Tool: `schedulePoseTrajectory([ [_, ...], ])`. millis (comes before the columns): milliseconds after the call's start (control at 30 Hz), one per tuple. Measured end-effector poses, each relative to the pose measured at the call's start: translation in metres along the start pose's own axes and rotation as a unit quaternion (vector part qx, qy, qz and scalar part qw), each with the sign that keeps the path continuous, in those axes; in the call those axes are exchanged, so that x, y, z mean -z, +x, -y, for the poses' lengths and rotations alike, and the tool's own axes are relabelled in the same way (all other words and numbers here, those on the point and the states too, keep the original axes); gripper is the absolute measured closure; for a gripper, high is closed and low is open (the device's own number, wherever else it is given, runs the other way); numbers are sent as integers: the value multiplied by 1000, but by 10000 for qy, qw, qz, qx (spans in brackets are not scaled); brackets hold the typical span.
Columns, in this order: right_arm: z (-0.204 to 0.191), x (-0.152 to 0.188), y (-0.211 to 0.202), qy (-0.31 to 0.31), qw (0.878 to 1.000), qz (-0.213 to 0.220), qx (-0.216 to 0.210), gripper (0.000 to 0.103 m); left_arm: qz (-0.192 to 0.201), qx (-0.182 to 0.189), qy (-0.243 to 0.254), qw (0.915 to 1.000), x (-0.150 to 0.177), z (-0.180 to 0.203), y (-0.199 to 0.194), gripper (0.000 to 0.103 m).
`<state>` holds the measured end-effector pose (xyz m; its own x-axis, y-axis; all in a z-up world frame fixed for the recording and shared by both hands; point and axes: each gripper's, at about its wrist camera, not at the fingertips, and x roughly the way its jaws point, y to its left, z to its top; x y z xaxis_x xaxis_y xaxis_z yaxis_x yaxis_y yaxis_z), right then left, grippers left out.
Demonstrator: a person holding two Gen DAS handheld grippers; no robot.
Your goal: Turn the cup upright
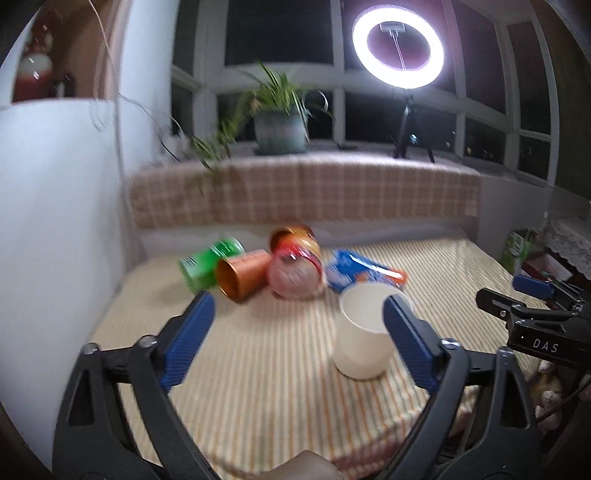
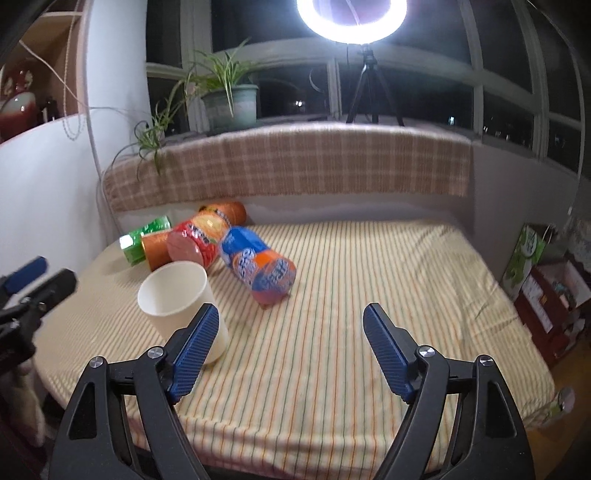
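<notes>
Left wrist view: the left gripper [image 1: 299,332] is spread wide and holds nothing; its blue fingers [image 1: 190,332] flank open tablecloth. The white paper cup [image 1: 364,332] stands at 3 o'clock from the gripper's centre, mouth up, base on the striped tablecloth [image 1: 266,369], partly behind the right-hand finger. Judged from this posture, the flip appears complete and the wide jaw setting suits a release or withdrawal. At 12 o'clock, an orange cup [image 1: 242,275] lies on its side with a green can [image 1: 207,264], a red snack canister [image 1: 295,266] and a blue packet [image 1: 360,271], grouped well apart from the working area. The right gripper's body enters at 3 o'clock, near the frame edge. Right wrist view: the right gripper [image 2: 290,347] is likewise fully spread and empty. The white paper cup sits at 10 o'clock, upright, slightly tilted in this lens, just behind the left-hand finger [image 2: 195,347]. The blue canister [image 2: 258,266] lies at 12 o'clock. The ring light [image 2: 351,18] on its tripod illuminates the table from the window ledge.
</notes>
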<state>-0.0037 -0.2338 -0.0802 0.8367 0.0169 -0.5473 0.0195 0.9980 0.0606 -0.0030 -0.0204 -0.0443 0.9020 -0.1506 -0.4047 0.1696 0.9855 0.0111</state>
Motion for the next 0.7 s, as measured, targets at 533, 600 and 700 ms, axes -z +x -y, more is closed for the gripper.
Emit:
schedulePoseTrajectory([
  [533,-7,-7,-29,-77,9942,844,666,12,141,-231,-80,9996,1,-9,-19,1],
  [600,-6,-8,-31,-57,9934,895,710,10,170,-253,-60,9995,0,-9,-20,1],
  [700,-6,-9,-32,-33,9923,972,762,7,209,-282,-23,9994,-1,-8,-22,0],
])
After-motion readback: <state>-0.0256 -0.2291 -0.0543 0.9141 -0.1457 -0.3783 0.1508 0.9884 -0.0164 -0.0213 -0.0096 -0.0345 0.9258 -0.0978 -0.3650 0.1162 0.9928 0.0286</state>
